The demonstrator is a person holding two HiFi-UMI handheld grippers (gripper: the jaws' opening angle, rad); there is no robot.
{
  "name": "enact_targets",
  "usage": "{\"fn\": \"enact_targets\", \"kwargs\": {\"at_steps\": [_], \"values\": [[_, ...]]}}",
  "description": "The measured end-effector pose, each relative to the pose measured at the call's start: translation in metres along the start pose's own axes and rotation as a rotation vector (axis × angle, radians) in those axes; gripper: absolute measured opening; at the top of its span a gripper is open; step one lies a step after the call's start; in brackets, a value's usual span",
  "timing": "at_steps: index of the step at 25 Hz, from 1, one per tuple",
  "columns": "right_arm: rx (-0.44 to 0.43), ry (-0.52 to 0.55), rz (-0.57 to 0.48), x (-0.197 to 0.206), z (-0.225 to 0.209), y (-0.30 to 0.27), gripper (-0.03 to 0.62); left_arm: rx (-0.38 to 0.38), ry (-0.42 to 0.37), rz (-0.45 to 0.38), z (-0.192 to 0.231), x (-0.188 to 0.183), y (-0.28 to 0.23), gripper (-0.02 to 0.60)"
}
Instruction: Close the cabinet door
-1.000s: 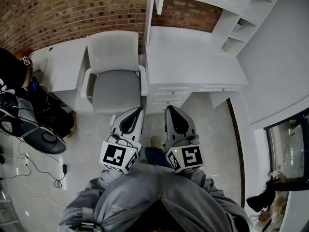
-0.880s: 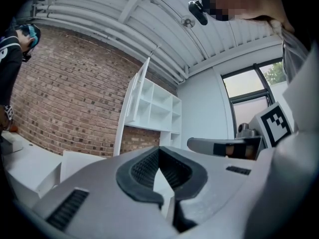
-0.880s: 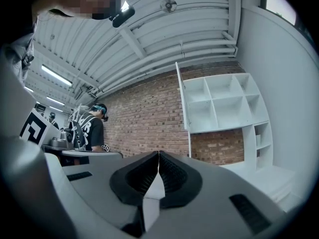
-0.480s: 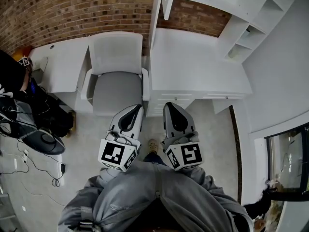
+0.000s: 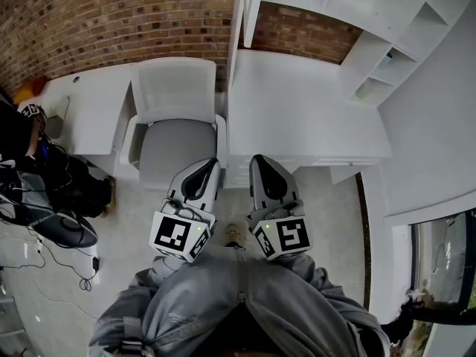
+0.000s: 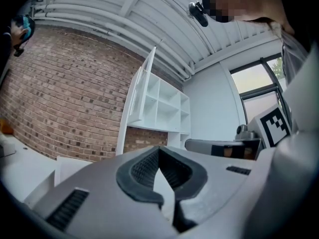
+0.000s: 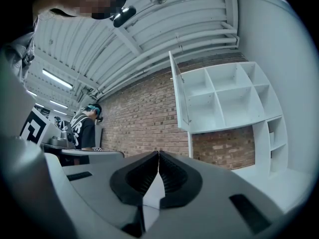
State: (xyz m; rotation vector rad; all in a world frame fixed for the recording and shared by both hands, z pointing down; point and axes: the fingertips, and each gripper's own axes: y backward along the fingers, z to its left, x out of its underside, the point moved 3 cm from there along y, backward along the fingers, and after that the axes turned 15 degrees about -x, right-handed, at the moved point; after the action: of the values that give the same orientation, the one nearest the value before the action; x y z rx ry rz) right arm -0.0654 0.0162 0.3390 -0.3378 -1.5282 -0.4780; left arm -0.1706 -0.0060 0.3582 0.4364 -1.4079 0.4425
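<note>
Left gripper (image 6: pixel 158 151) and right gripper (image 7: pixel 158 156) jaws are together, empty. Only their views show the ceiling (image 7: pixel 149 29); only the head view shows the floor (image 5: pixel 126 222). The cabinet door (image 7: pixel 179 91) stands open at upper centre, above the white worktop (image 5: pixel 297 103), by the brick wall (image 5: pixel 111 21).

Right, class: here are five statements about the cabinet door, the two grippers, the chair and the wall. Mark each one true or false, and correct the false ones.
1. The cabinet door stands open. True.
2. The right gripper grips the door. False: its jaws are shut on nothing, well short of the door.
3. The chair has a grey seat. True.
4. The back wall is white tile. False: it is brick.
5. The left gripper is wide open. False: its jaws are together, with nothing between them.
</note>
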Motion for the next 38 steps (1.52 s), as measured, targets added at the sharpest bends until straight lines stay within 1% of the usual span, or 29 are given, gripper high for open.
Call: {"fn": "enact_targets", "kwargs": {"at_steps": [9, 16, 19, 25, 32, 38], "values": [[-0.032, -0.012, -0.008, 0.003, -0.06, -0.023, 0.028, -0.034, -0.007, -0.003, -0.009, -0.001, -0.061, 0.003], [-0.092, -0.022, -0.012, 0.006, -0.098, -0.041, 0.027, -0.087, -0.008, -0.012, -0.015, -0.001, -0.098, 0.003], [-0.102, -0.033, -0.017, 0.011, -0.106, -0.043, 0.027, -0.1, -0.01, -0.007, -0.017, 0.003, -0.102, 0.003], [-0.126, -0.05, -0.009, 0.022, -0.106, -0.047, 0.026, -0.128, -0.01, -0.001, -0.011, 0.009, -0.107, 0.003], [-0.105, -0.041, -0.021, 0.022, -0.112, -0.066, 0.026, -0.113, -0.014, -0.013, 0.006, 0.005, -0.124, 0.003], [-0.077, -0.01, -0.038, 0.007, -0.123, -0.093, 0.027, -0.082, -0.042, -0.039, 0.021, -0.015, -0.15, 0.003]]}}
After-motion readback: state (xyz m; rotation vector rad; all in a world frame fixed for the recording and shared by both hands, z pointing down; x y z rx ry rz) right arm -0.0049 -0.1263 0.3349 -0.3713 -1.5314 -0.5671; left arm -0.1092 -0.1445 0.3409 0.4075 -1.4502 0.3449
